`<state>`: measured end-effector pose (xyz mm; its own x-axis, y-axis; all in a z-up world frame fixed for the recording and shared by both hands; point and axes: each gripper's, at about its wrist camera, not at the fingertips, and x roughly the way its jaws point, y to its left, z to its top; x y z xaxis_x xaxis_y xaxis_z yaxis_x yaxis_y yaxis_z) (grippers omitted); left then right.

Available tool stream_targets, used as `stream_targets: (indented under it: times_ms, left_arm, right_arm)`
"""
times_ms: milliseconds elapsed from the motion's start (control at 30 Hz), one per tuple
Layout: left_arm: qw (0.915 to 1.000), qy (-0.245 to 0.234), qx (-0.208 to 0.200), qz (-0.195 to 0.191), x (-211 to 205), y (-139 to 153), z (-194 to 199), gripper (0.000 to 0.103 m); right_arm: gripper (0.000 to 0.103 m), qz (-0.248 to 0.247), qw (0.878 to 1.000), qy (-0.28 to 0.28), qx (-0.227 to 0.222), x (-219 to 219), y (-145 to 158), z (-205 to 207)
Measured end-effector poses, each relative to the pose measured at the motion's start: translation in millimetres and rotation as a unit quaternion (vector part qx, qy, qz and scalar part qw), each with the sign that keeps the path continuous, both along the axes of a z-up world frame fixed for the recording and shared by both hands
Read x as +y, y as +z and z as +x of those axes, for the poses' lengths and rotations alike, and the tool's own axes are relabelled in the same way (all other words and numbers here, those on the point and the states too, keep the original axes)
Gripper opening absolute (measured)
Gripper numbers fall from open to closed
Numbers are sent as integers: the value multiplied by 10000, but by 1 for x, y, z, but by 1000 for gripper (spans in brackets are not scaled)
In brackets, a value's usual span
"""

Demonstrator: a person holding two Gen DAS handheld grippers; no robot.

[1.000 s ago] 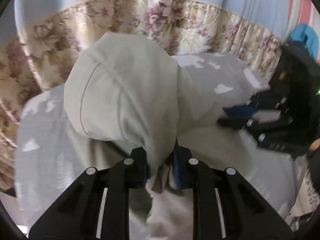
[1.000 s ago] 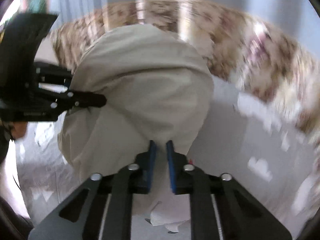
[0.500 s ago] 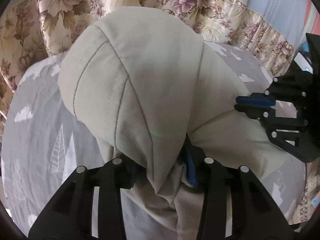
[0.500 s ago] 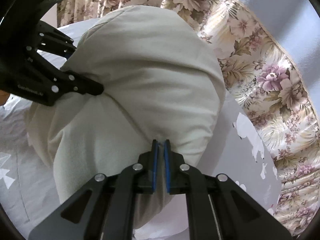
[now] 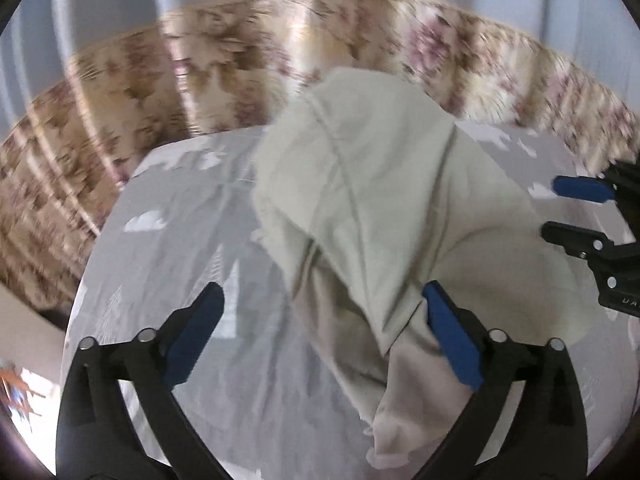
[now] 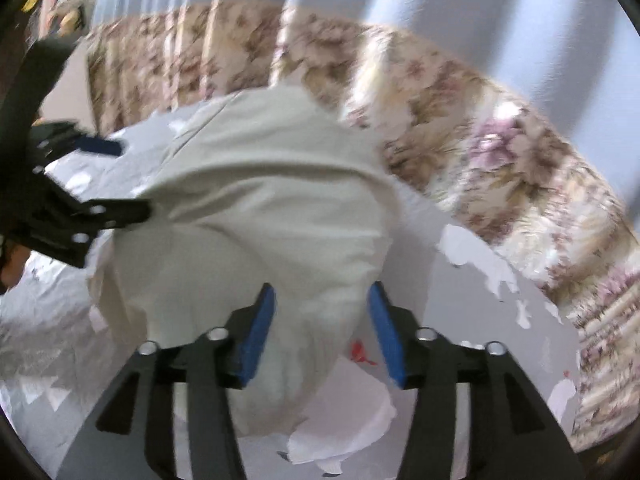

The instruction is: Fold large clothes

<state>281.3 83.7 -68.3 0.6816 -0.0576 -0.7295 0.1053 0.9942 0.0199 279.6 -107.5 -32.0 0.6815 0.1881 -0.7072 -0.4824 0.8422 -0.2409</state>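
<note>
Cream garment point(image 6: 260, 208) between parted jaws

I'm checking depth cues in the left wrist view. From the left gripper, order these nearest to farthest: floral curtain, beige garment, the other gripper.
1. beige garment, lying between the open fingers of the left gripper, against the right one.
2. right gripper, at the right edge, beside the garment.
3. floral curtain, across the back, beyond the bed.

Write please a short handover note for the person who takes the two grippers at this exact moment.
Left gripper: open, holds nothing; its right finger touches the cloth.
Right gripper: open, fingers either side of the bundle, not clamped.
The beige garment lies bunched in a mound on the grey patterned bedsheet, in front of the floral curtain.
Done: both grips released.
Left: it is not yet flat or neat; spread, fold and smooth it.
</note>
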Motion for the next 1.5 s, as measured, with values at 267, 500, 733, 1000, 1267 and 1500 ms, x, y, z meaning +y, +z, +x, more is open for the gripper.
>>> stream_targets:
  times_ms: [267, 500, 733, 1000, 1267, 1500]
  left_arm:
    - [9968, 444, -68, -665, 14, -2, -21, 100]
    - [9972, 333, 73, -664, -5, -8, -13, 100]
    - [9841, 588, 344, -1638, -4, -43, -1, 100]
    - [9800, 234, 372, -1942, -11, -73, 15, 100]
    - [9771, 9, 466, -2077, -10, -76, 25, 86]
    - [9767, -47, 320, -2120, -13, -65, 18, 58]
  right_arm:
    - [71, 1630, 9843, -678, 14, -51, -6, -2]
    - [73, 1800, 9806, -723, 275, -52, -23, 6]
    - [78, 2074, 9703, -1157, 451, -54, -47, 15]
    - [79, 2600, 9542, -1382, 532, -54, -71, 22]
    - [51, 3361, 9244, -1256, 1295, -50, -96, 37]
    - [35, 3157, 9403, -997, 786, -47, -78, 21]
